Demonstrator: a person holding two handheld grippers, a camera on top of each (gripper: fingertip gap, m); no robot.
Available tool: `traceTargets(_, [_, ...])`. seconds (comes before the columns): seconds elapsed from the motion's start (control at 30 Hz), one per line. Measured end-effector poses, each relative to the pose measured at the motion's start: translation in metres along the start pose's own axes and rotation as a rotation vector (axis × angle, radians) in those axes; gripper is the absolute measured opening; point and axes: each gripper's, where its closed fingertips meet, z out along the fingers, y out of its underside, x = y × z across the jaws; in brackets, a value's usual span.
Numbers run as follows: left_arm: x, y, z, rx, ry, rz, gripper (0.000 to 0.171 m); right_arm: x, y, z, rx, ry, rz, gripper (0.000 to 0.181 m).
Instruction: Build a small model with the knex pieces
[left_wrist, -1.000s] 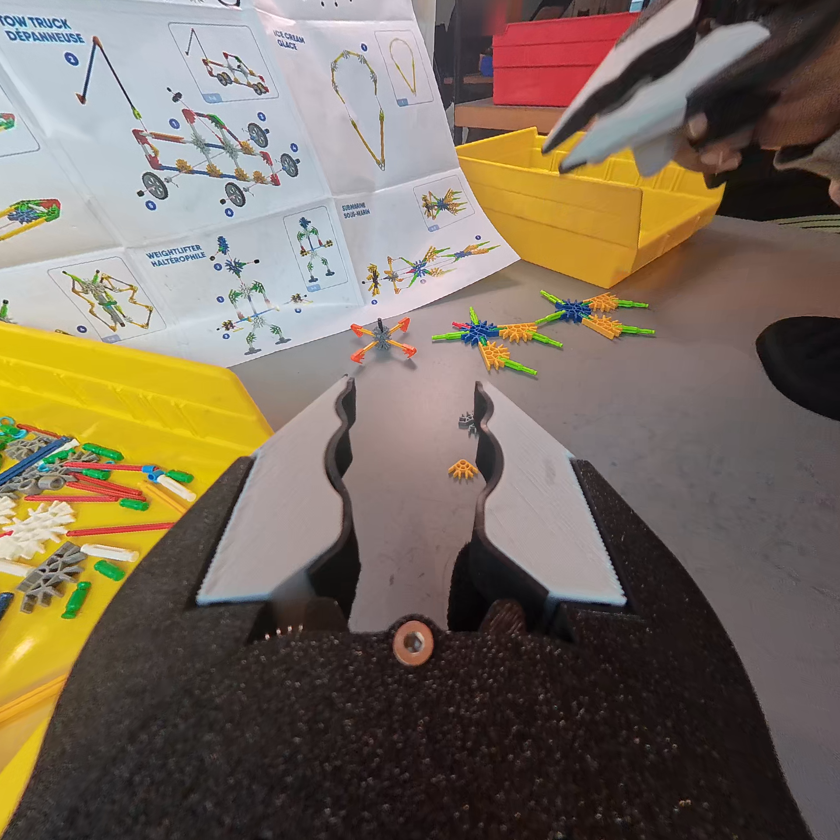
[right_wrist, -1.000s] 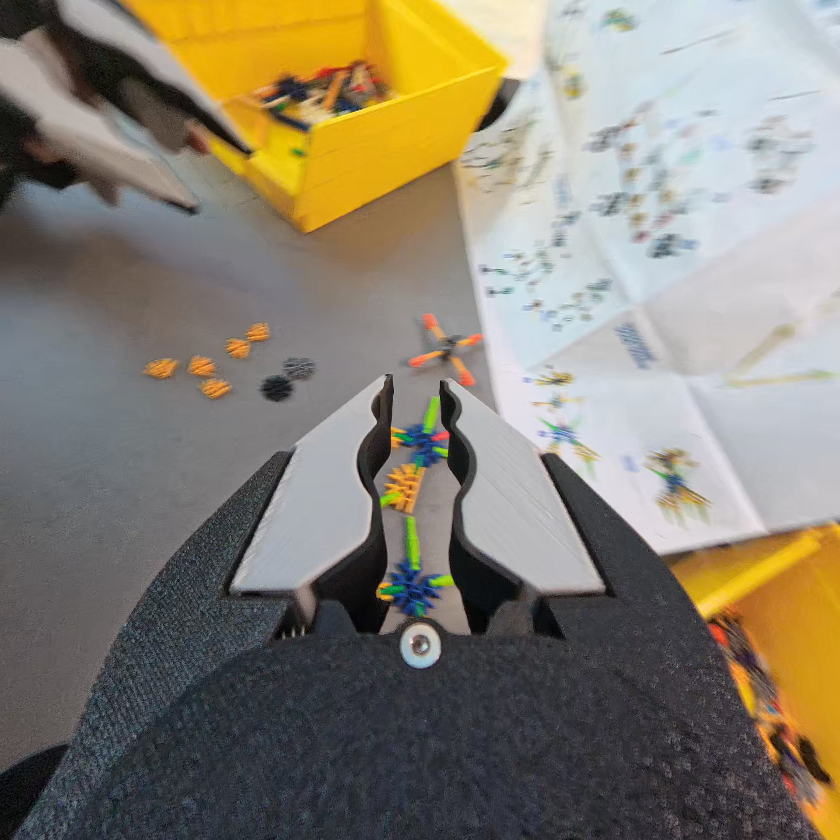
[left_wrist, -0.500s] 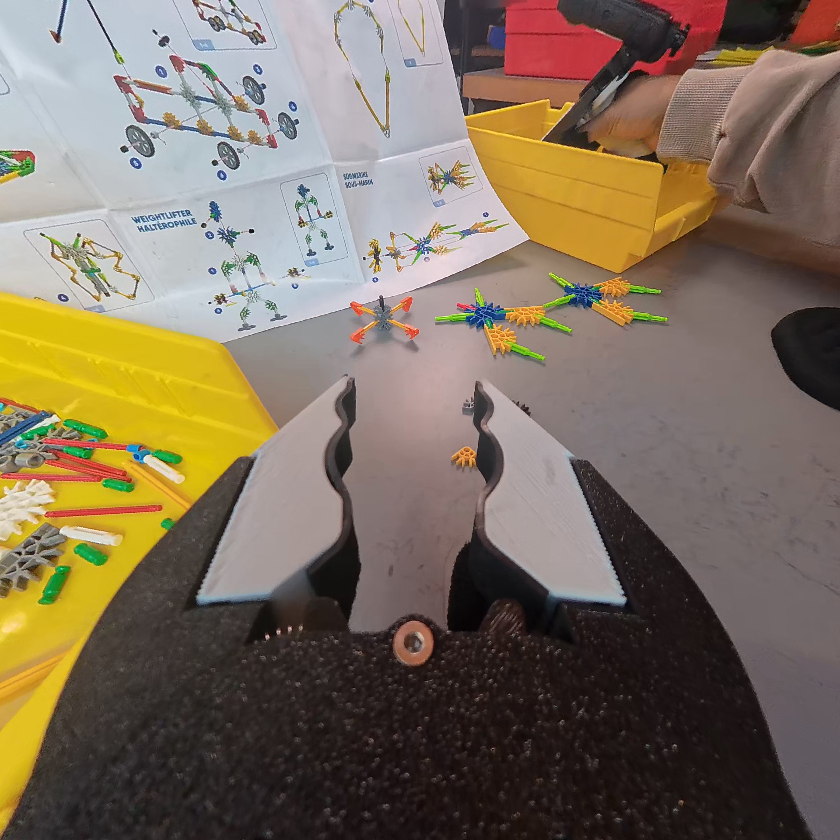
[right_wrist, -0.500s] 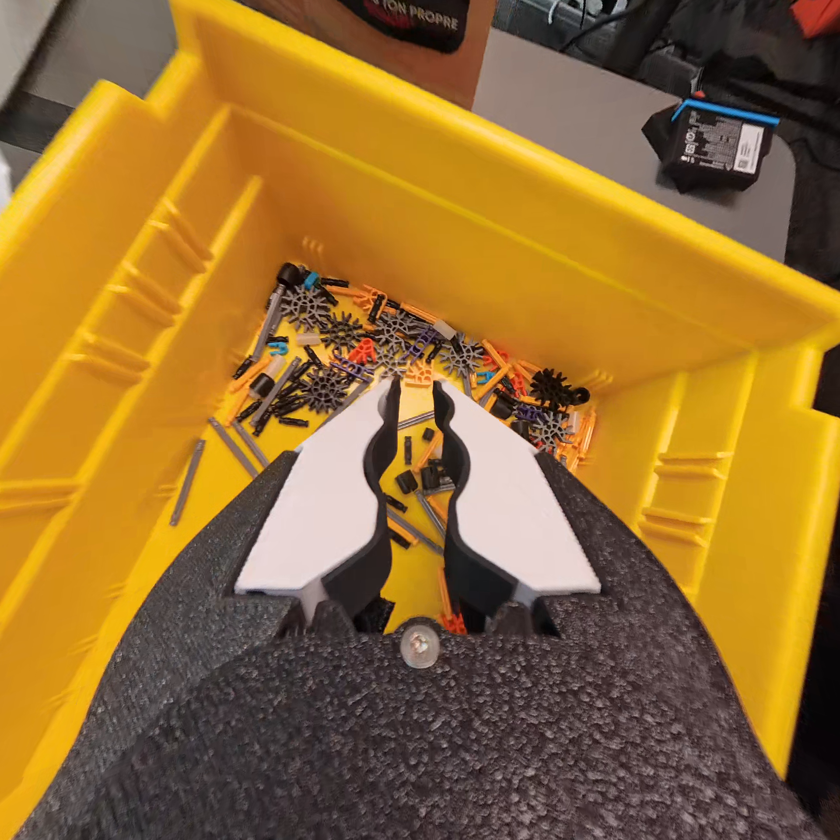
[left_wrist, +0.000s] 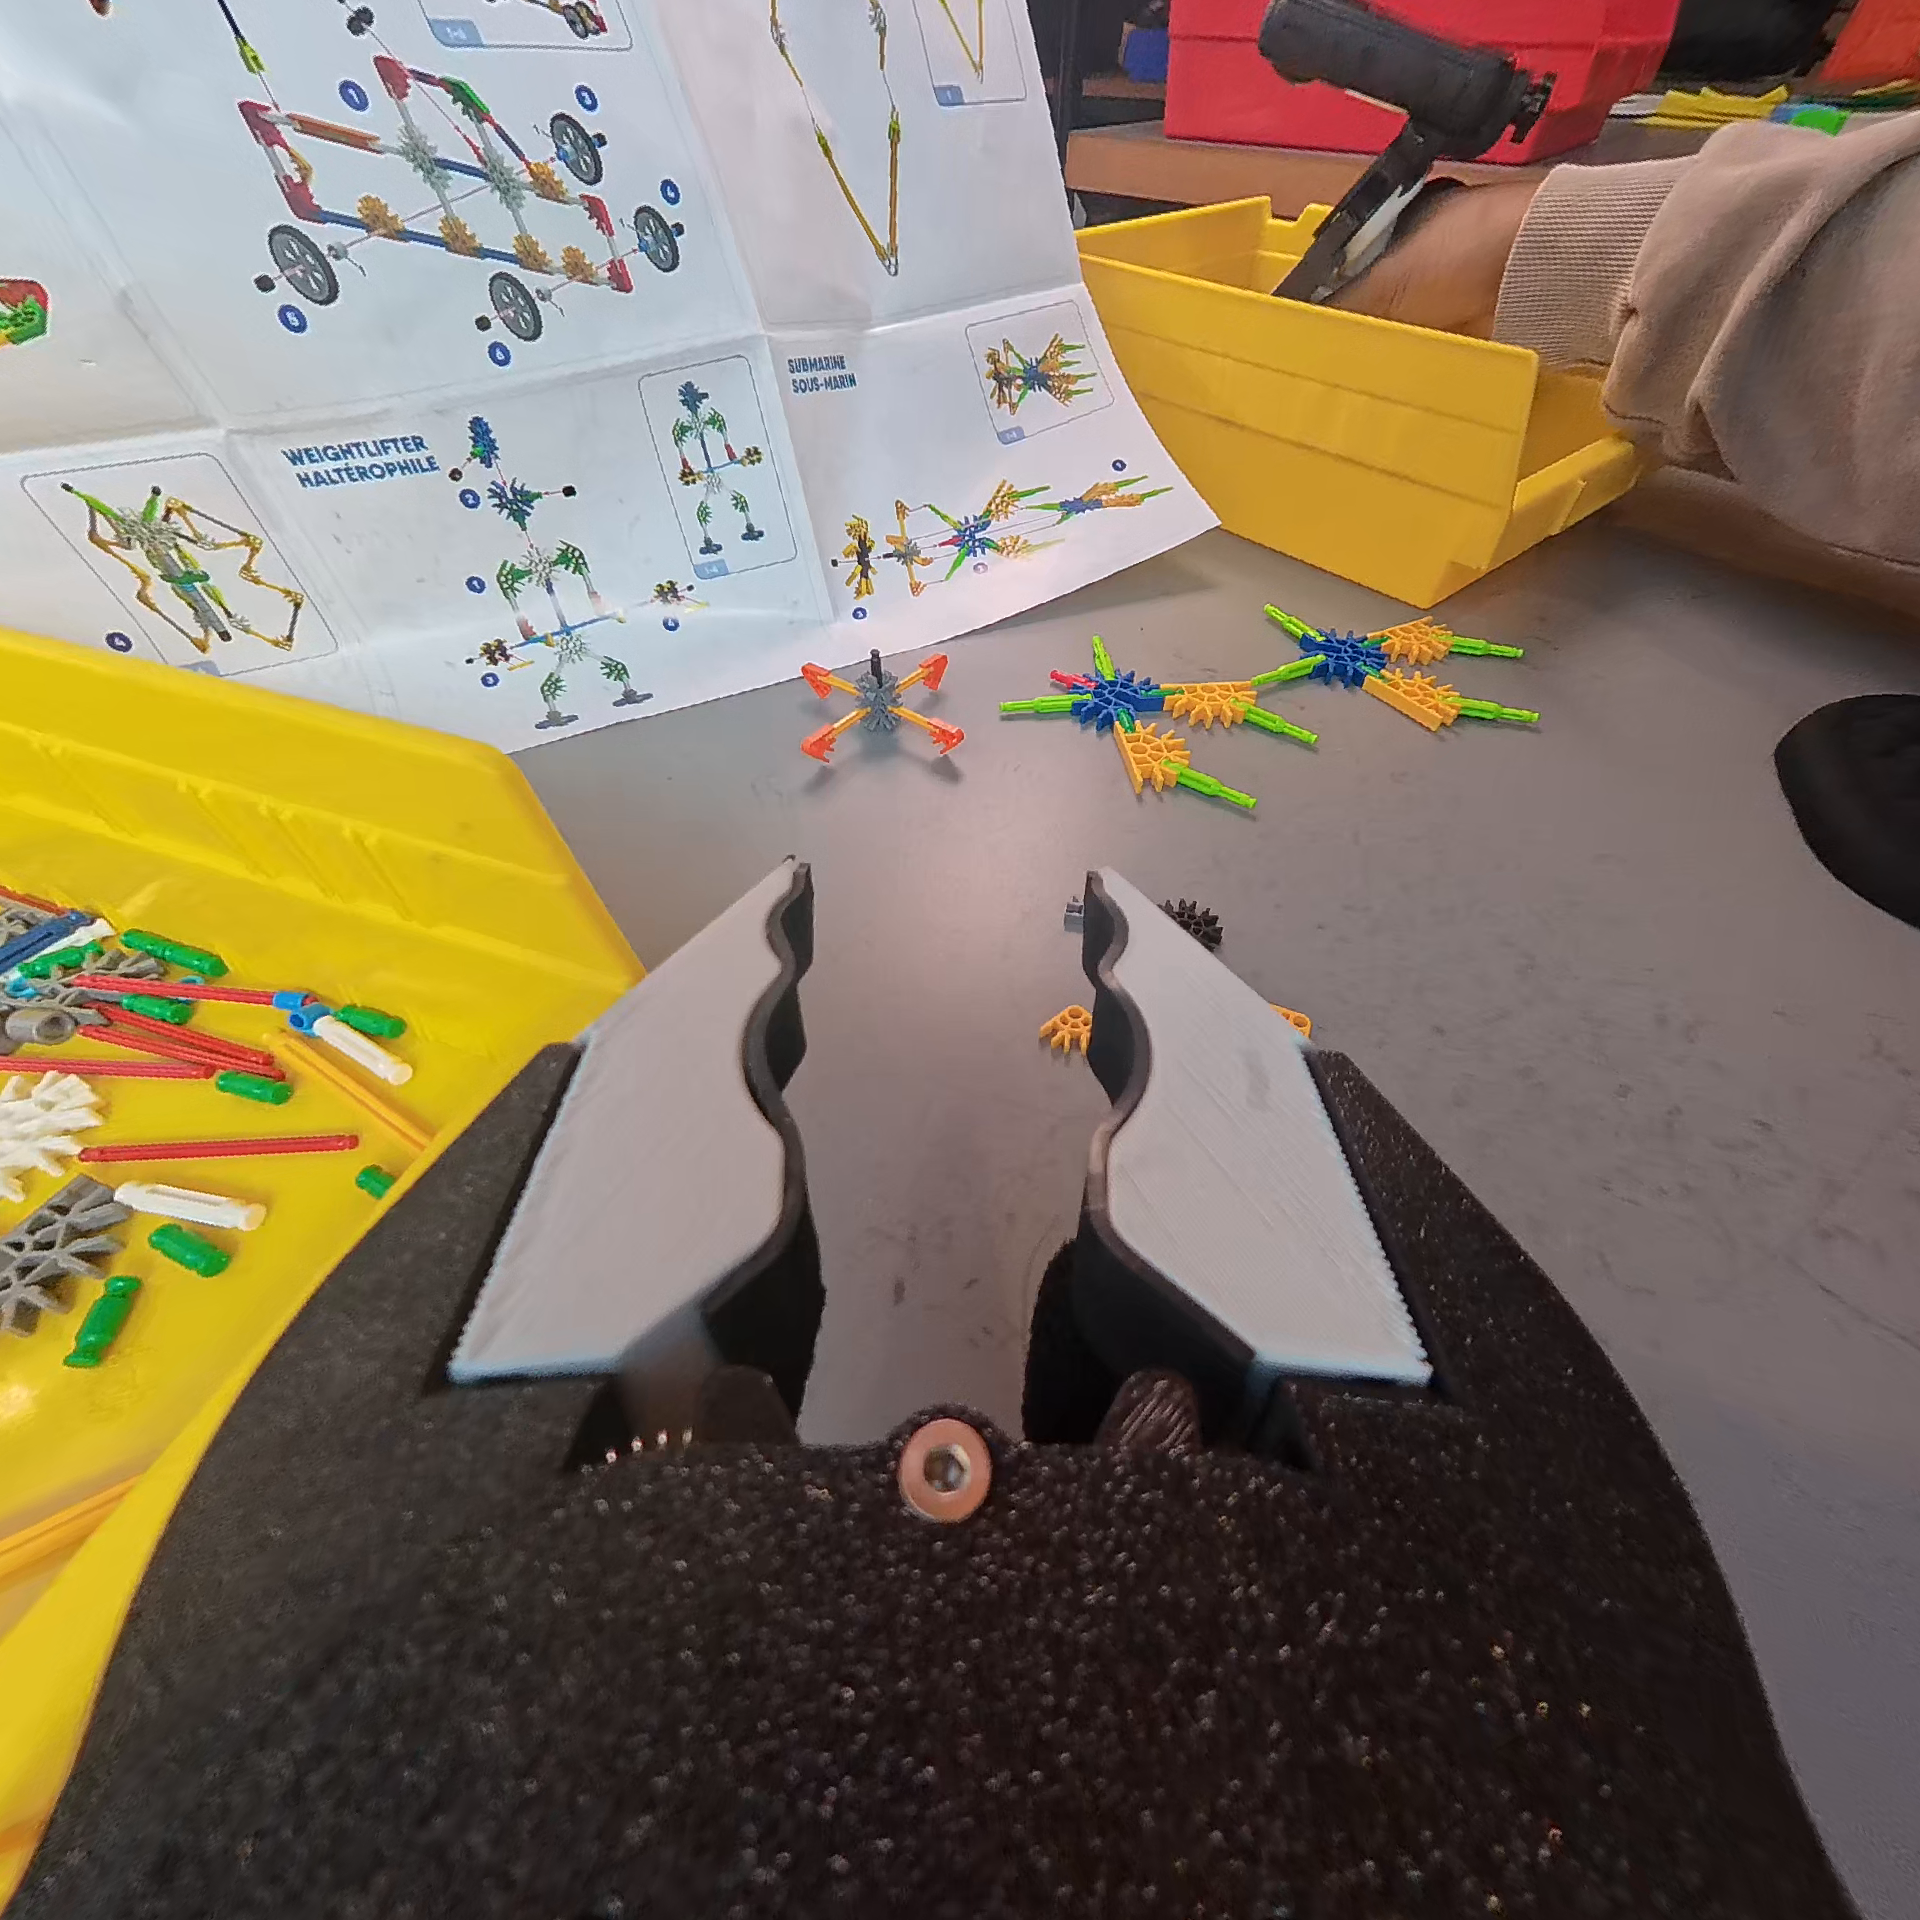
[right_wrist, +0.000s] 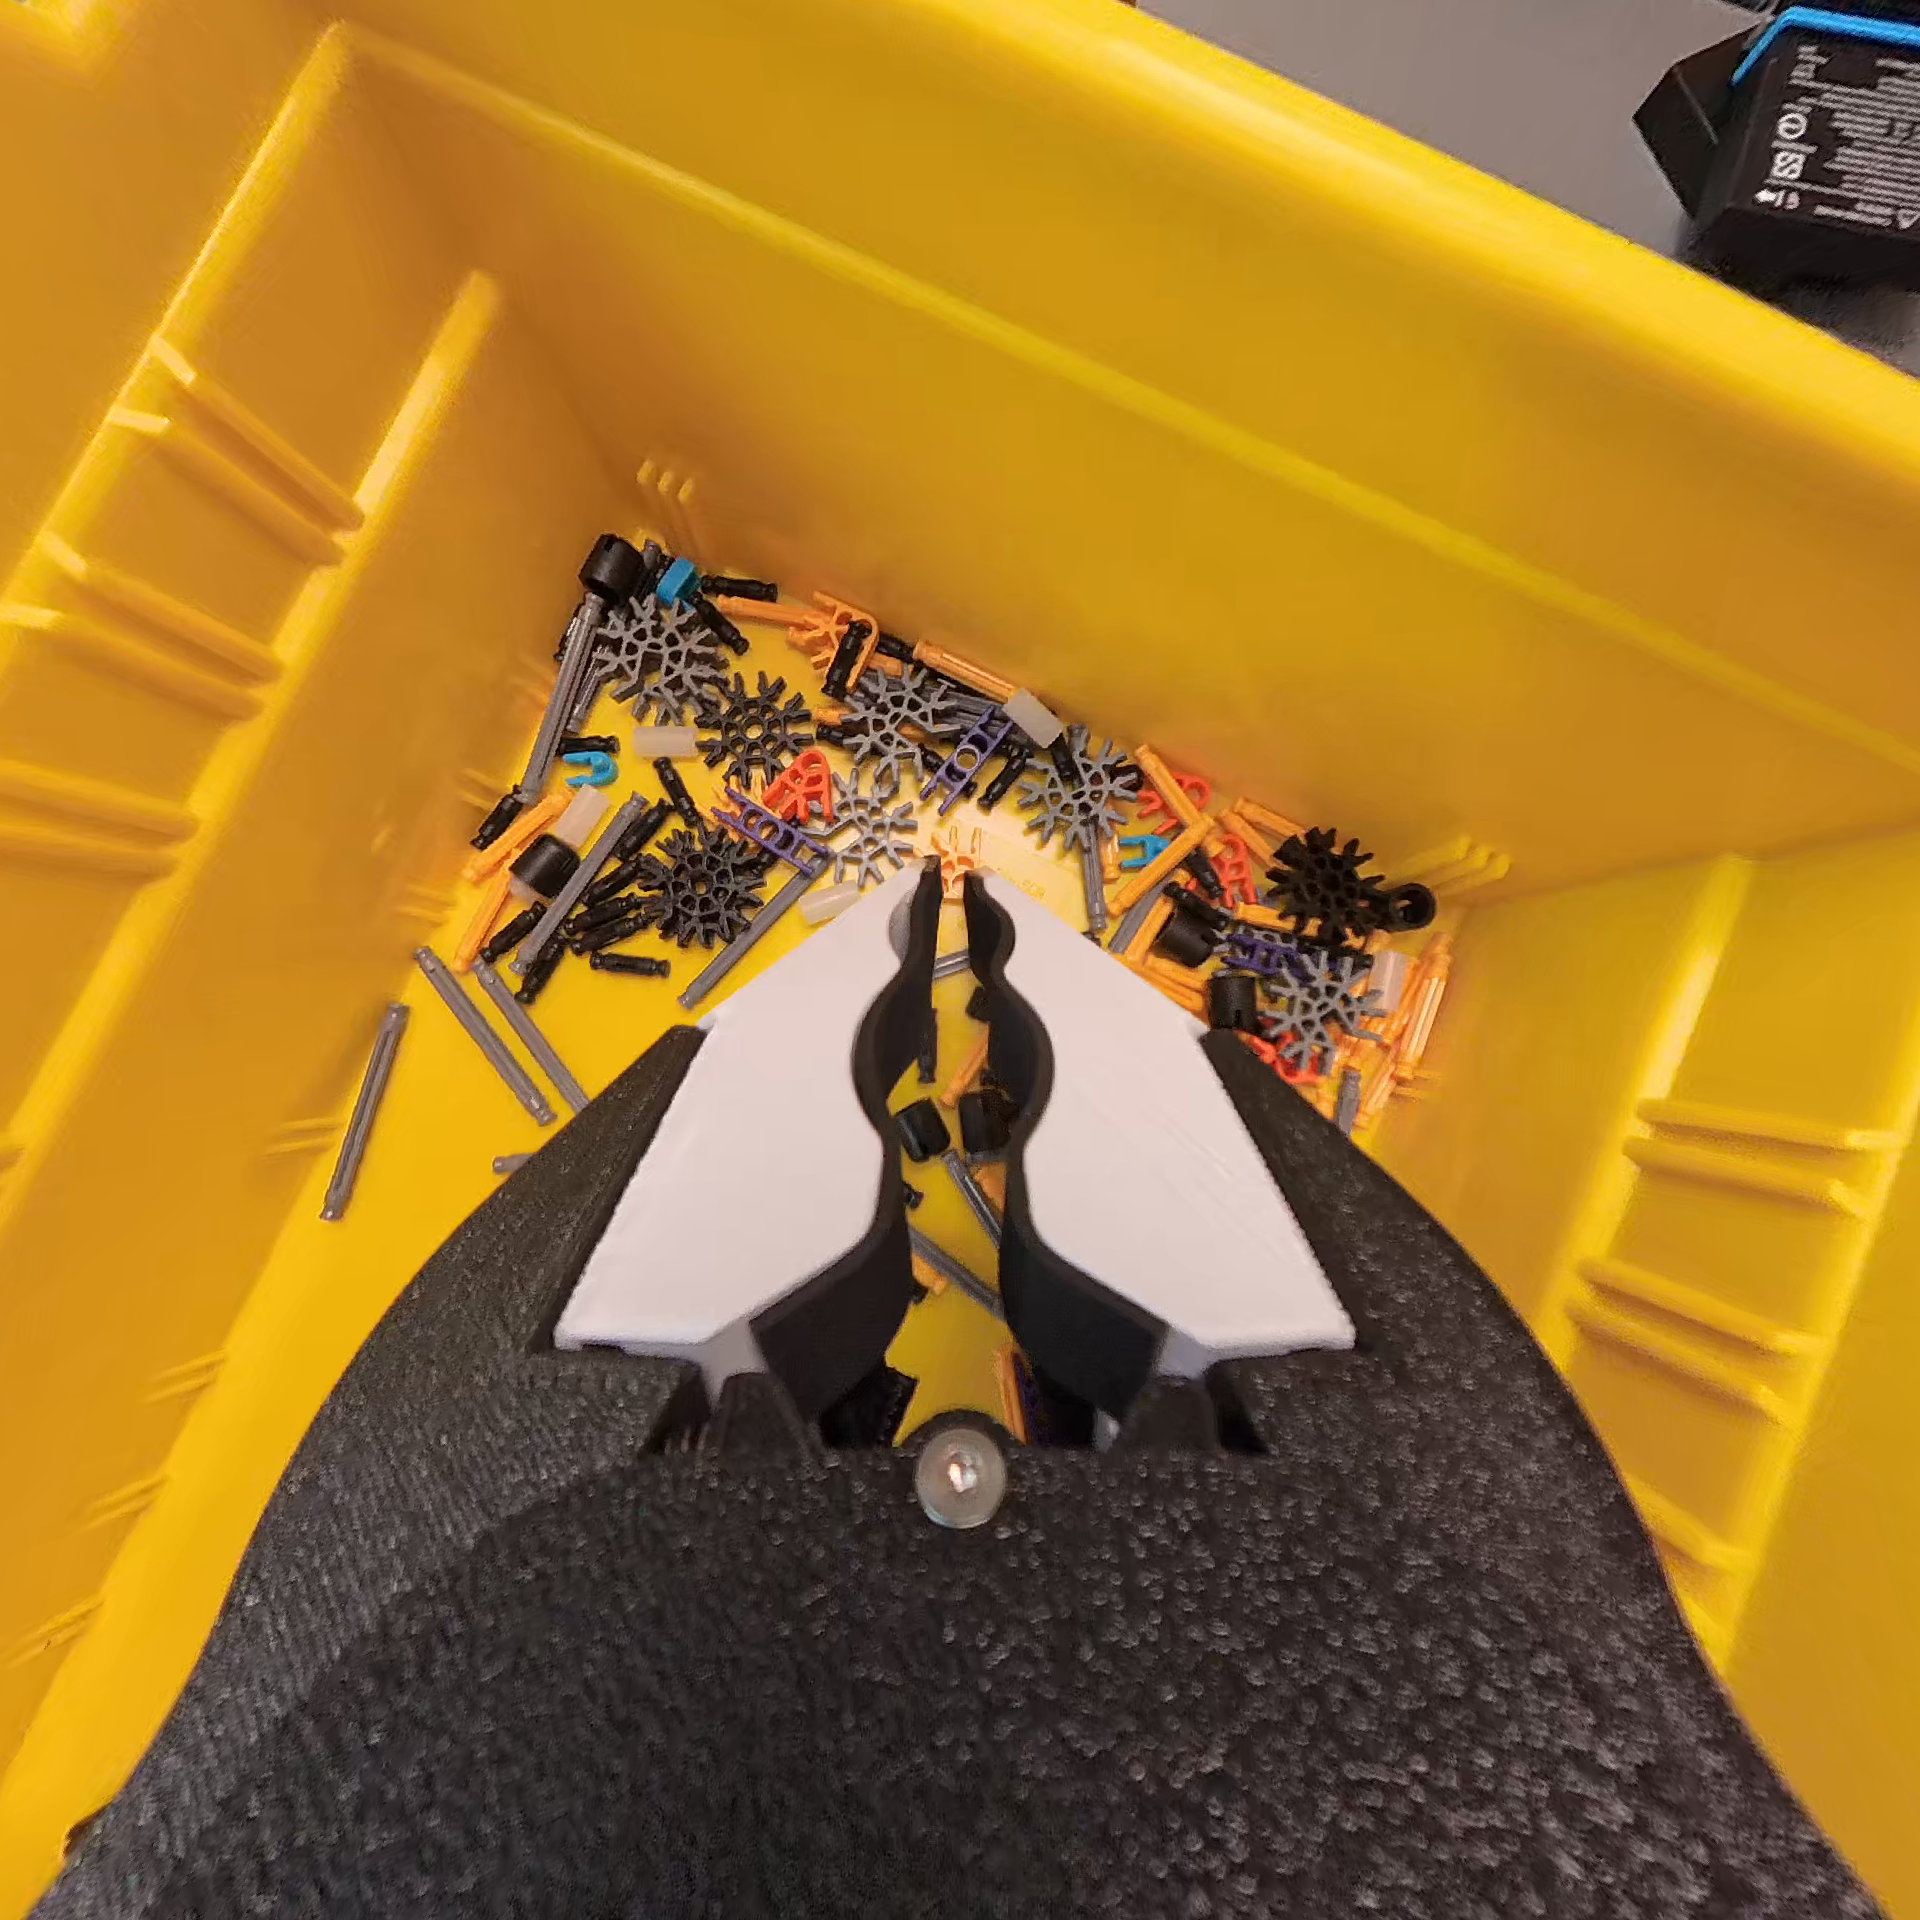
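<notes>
The left claw (left_wrist: 945, 894) hovers spread apart over the grey surface (left_wrist: 1558, 1039), near an orange connector (left_wrist: 1065, 1027). The right claw (right_wrist: 945, 878), nearly together, pinches an orange piece (right_wrist: 951, 847) inside a yellow bin (right_wrist: 1039, 343).

Left wrist view: the camera sat low, close above the grey tabletop (left_wrist: 1558, 1039), and faced forward along its own fingers toward the instruction sheet (left_wrist: 520, 364) at 11 o'clock. A far yellow bin (left_wrist: 1351, 436) lay at 1 o'clock. Right wrist view: the camera looked steeply down, at close range, into a yellow bin (right_wrist: 1039, 364), whose walls filled nearly the whole frame. Shared region: the far bin of the left view, where a sleeved arm (left_wrist: 1714, 291) reached in.
</notes>
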Motion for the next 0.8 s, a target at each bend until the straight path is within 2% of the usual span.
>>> traceTargets(0.43, [0.0006,0.0018,0.0012,-0.007,0.005,-0.003,0.052,-0.0093,0.0052,-0.0065,-0.032,-0.07,-0.008,0.013])
traceTargets(0.8, [0.0008,0.0005,0.0003,-0.003,0.006,0.0,0.052,-0.0097,0.0103,-0.0043,-0.059,-0.075,-0.035,0.011])
